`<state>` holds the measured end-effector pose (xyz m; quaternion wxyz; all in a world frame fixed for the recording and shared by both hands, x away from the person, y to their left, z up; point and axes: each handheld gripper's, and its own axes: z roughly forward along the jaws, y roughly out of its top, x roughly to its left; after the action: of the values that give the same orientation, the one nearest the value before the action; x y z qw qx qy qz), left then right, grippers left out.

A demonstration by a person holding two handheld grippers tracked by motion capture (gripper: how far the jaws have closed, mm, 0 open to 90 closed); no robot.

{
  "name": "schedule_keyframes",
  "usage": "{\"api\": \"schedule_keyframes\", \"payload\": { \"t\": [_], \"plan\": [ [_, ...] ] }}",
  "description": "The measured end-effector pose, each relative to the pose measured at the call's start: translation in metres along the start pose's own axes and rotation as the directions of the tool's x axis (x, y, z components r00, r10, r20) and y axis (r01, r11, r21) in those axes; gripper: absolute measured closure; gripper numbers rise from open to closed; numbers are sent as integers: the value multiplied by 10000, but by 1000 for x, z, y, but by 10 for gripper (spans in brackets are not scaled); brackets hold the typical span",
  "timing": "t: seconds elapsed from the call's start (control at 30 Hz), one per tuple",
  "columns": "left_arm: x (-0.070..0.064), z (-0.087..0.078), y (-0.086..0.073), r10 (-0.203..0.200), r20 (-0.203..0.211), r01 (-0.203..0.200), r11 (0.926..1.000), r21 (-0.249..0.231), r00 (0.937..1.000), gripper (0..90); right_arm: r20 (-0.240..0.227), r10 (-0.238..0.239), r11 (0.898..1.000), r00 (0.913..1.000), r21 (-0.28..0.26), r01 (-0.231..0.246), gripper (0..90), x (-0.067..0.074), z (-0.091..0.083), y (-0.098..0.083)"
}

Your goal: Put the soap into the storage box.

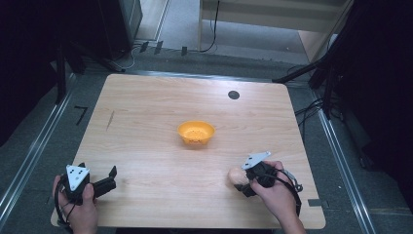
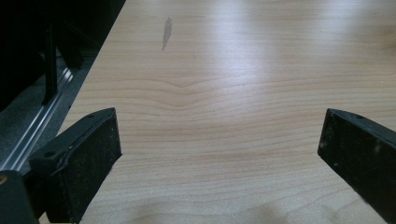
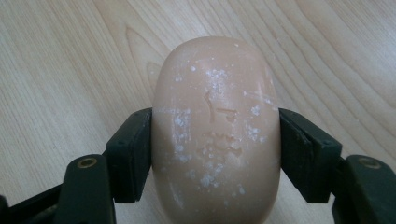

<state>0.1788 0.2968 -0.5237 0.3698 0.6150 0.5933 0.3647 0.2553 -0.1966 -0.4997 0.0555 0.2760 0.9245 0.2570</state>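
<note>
We see the right gripper [image 1: 242, 181] near the worktop's [image 1: 146, 146] near right corner, jaws pinching a peach soap bar [image 3: 217, 135] by its two long sides; the bar sits well in from the near edge. Left gripper [image 2: 219, 154] rests by the near left corner, jaws spread over bare wood, nothing between. Orange bowl [image 1: 196, 132] stands mid-worktop, well apart from both, with open wood between soap and bowl. A black disc [image 1: 234, 95] lies near the far edge. Nothing blocks that stretch.
</note>
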Motion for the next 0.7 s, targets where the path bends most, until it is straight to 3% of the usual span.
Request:
{"api": "schedule_keyframes", "payload": {
  "t": [0.7],
  "plan": [
    [0,0,0,-6,19,6,10000,2,10000,0,-188,-399,9991,9990,106,401,335,-15,-8,30]
  ]
}}
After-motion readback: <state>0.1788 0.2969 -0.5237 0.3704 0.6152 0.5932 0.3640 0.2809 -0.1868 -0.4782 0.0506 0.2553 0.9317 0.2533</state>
